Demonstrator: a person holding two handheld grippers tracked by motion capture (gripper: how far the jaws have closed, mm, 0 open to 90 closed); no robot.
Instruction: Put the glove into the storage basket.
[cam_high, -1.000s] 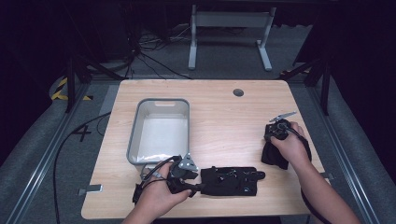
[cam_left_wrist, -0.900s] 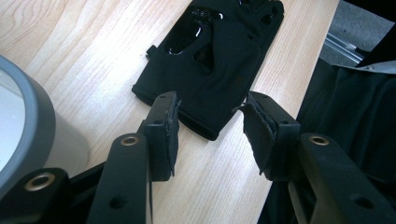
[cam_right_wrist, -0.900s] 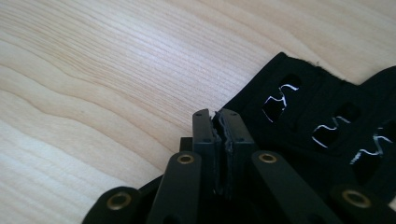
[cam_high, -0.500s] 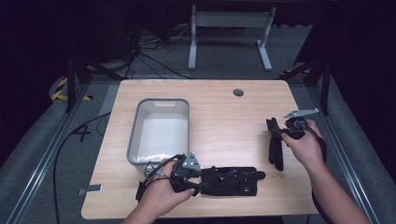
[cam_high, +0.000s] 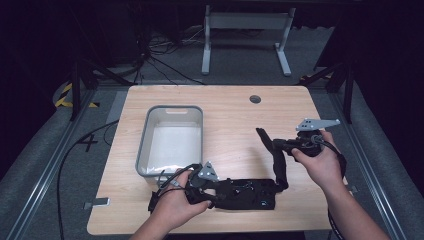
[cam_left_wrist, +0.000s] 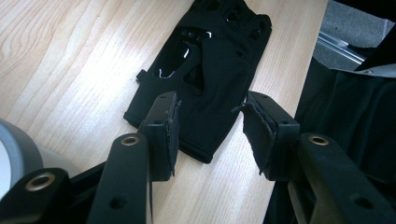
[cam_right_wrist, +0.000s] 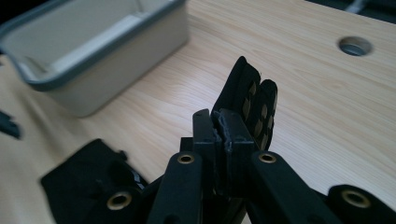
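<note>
**Two gloves, two tools, one bin**

Here, nearest the person, one black glove (cam_high: 247, 194) lies flat on the bench (cam_high: 230, 115), the left tool (cam_high: 212, 192) at its cuff with jaws apart. The right tool (cam_high: 272, 145) is clamped on a second glove (cam_high: 280, 165), lifting it. Beyond stands one grey bin (cam_high: 172, 142).
</note>
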